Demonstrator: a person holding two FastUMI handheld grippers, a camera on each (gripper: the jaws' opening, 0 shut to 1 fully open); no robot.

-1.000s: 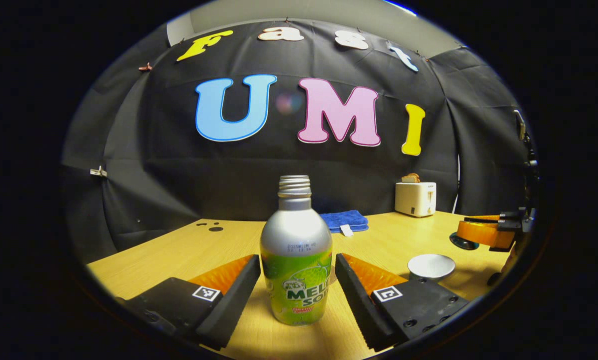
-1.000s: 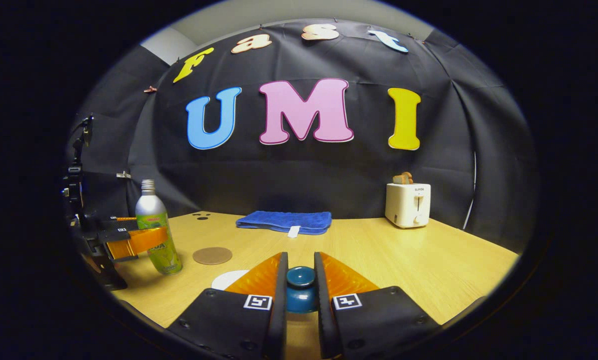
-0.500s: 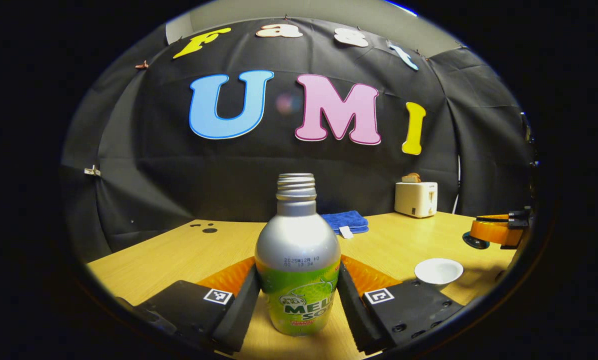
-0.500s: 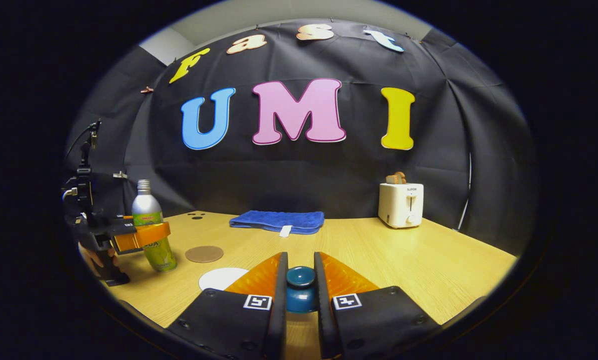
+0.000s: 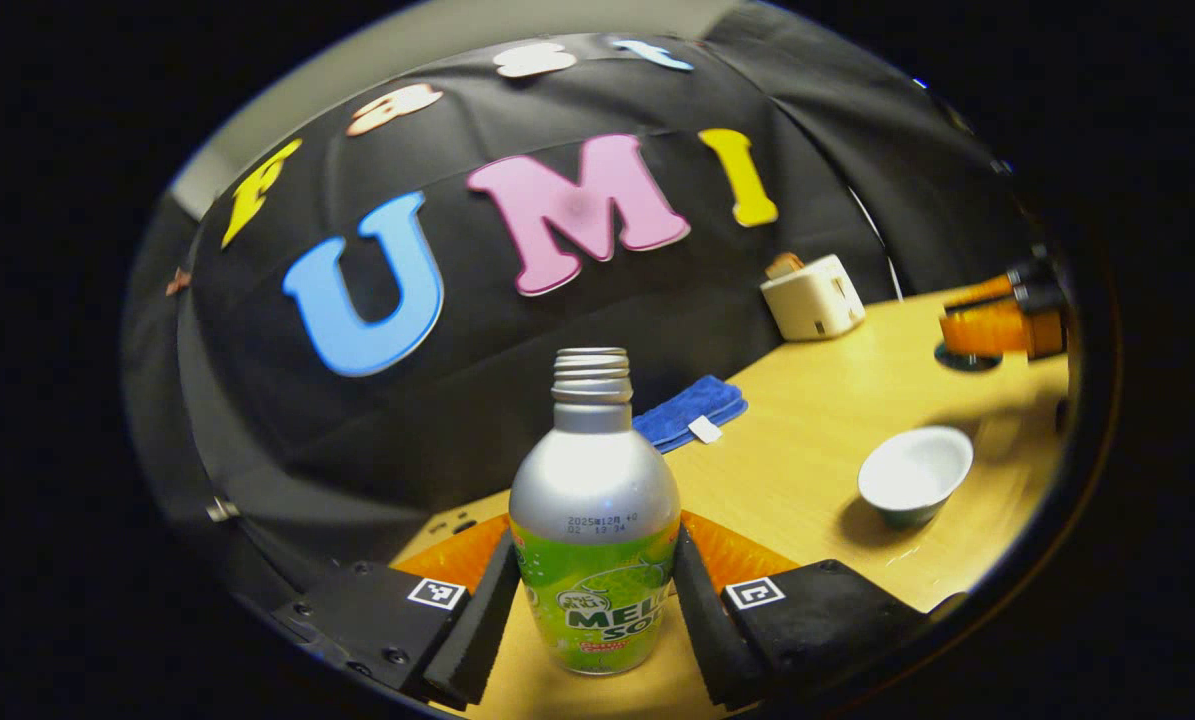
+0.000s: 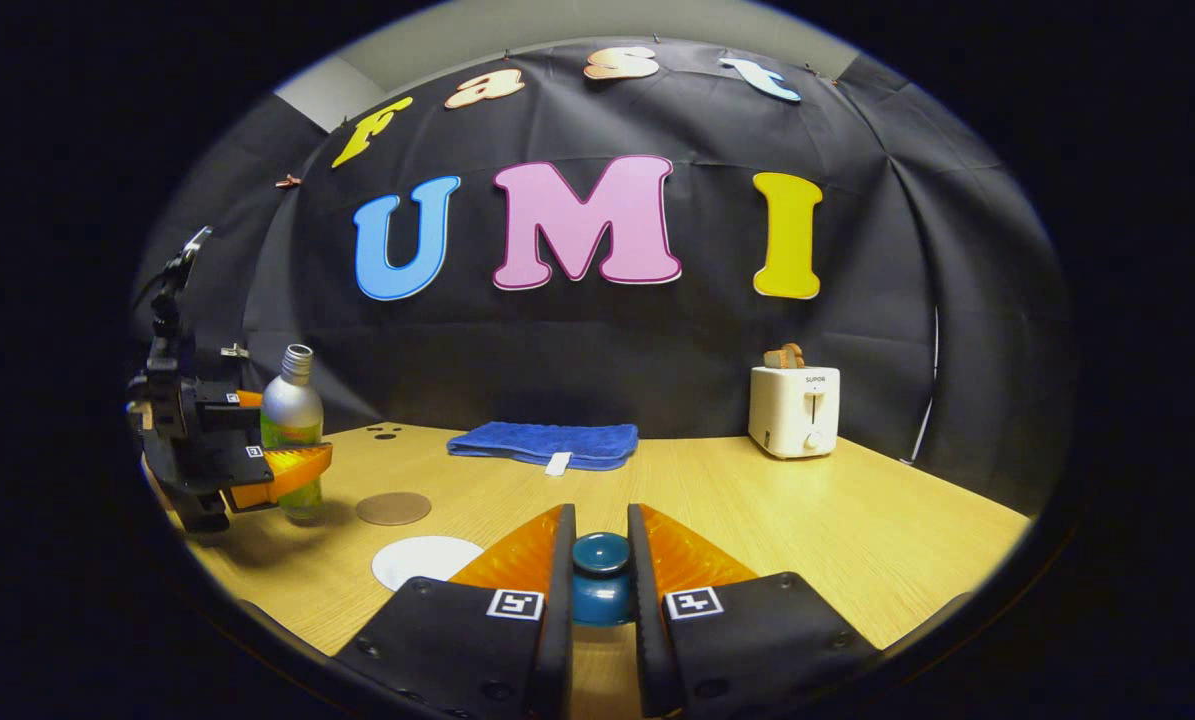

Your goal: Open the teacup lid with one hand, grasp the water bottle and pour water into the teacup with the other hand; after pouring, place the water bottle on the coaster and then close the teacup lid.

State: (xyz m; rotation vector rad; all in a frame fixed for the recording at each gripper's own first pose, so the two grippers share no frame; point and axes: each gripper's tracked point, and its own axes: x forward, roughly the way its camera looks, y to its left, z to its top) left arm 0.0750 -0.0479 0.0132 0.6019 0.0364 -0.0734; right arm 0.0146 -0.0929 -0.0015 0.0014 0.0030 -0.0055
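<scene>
Bottle sits clamped low on its labelled body between the fingers of the left hand-held gripper, at the left of the tabletop beside the coaster. It is uncapped, thin metal and smooth: probably light, stiff, a little slippery and easy to dent, so a firm mid-body hold like this one suits pouring. To its right stands the open cup, likely brittle ceramic. Farther right, the right hand-held gripper pinches the lid by its knob, held off the cup.
</scene>
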